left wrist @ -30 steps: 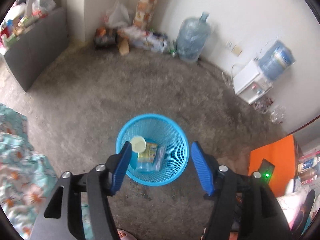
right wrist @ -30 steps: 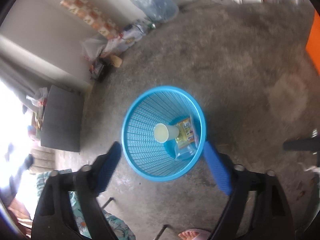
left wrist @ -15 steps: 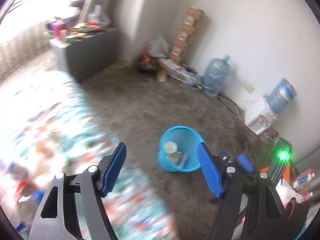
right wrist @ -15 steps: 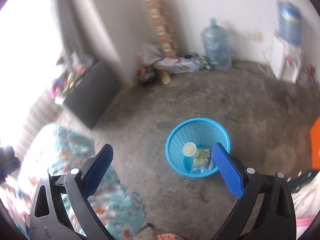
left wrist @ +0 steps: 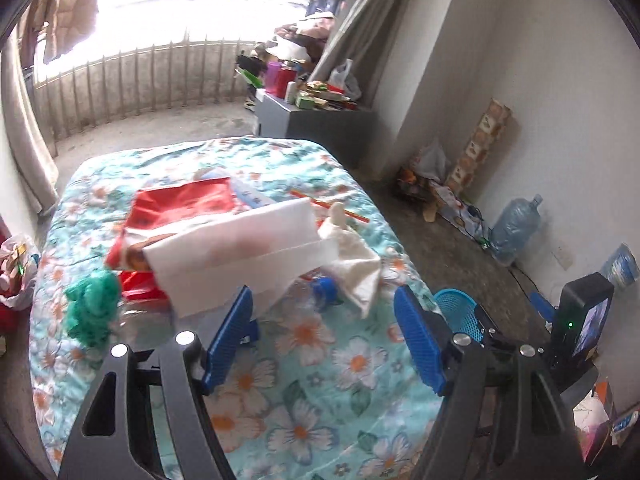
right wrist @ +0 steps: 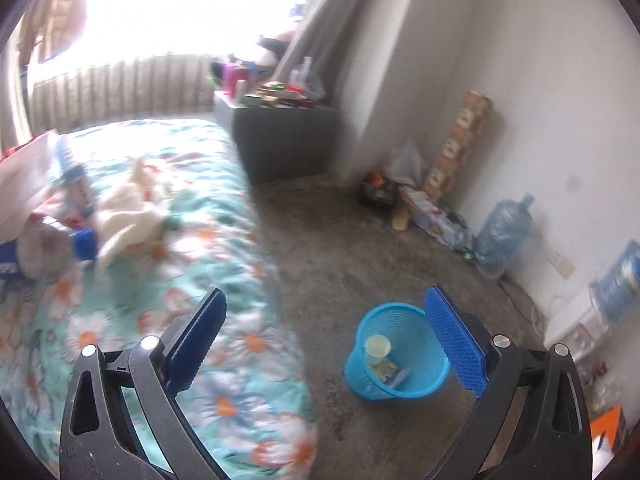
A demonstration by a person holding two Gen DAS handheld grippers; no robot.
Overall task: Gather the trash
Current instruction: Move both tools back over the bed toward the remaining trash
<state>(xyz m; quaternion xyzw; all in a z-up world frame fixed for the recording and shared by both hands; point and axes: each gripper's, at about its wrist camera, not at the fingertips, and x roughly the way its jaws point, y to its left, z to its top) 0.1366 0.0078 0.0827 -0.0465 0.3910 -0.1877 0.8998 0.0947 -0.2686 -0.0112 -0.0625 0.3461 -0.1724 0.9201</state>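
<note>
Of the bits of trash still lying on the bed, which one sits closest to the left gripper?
The clear bottle with the blue cap, lying on its side just beyond the open left gripper. The white cloth, white paper and red bag lie farther up the bed.

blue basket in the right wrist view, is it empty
No, the blue basket on the floor already holds a pale paper cup and a couple of flat wrappers.

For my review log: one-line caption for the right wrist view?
Open right hand-held gripper above floor between floral bed and blue basket holding a cup.
</note>
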